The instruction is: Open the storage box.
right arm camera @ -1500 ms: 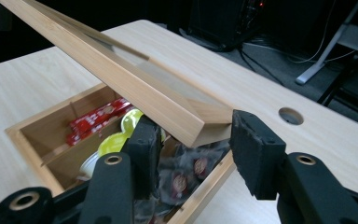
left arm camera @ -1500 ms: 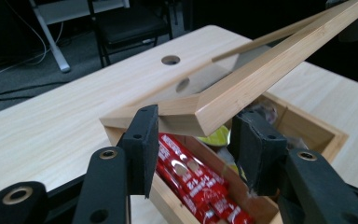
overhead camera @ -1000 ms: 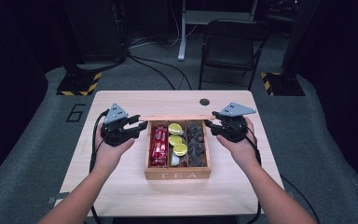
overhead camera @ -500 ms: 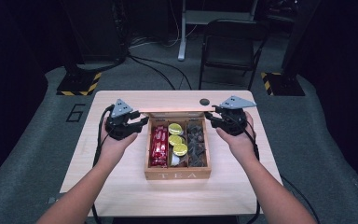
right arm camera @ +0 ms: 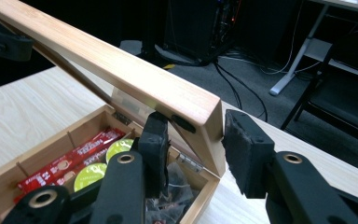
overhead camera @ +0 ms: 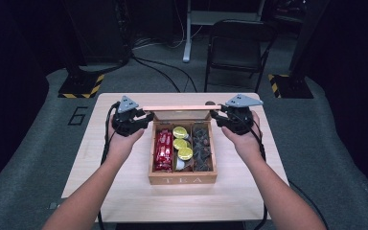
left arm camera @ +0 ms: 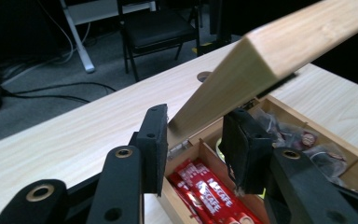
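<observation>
At the centre of the high view the tea box sits on the table, its lid raised. The left gripper and right gripper each clamp a lid end, jaws having just closed.
</observation>
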`<state>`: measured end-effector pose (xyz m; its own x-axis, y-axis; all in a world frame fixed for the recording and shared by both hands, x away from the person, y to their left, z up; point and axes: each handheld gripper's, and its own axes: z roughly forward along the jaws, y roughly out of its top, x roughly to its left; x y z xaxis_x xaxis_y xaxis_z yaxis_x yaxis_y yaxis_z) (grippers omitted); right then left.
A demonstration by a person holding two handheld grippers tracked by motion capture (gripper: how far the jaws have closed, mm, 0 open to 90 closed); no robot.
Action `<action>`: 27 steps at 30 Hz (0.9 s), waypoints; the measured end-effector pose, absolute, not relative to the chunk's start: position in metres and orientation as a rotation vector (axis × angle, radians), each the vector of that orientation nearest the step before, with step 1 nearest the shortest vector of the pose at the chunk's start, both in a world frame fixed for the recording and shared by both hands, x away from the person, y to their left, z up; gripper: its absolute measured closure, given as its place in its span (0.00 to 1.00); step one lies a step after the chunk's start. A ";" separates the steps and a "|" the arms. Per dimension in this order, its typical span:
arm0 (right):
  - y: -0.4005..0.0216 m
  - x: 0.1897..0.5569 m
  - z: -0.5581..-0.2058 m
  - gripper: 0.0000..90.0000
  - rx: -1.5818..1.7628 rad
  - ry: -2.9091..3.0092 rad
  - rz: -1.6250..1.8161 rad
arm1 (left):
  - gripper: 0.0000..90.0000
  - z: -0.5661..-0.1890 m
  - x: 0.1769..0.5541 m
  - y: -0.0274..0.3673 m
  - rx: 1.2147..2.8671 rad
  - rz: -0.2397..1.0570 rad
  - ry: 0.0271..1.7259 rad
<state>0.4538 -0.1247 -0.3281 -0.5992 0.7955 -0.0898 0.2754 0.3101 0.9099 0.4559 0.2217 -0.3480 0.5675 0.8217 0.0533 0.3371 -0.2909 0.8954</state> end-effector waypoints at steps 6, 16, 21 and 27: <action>-0.125 0.458 -0.328 0.67 0.949 2.020 1.287 | 0.69 -0.346 0.459 0.222 1.873 0.657 0.942; -0.125 0.473 -0.334 0.64 0.999 2.017 1.316 | 0.70 -0.340 0.469 0.221 1.870 0.653 0.964; -0.122 0.480 -0.338 0.63 1.018 2.017 1.300 | 0.70 -0.339 0.472 0.220 1.859 0.652 0.972; -0.121 0.489 -0.343 0.63 1.035 2.030 1.273 | 0.70 -0.338 0.478 0.220 1.840 0.647 0.987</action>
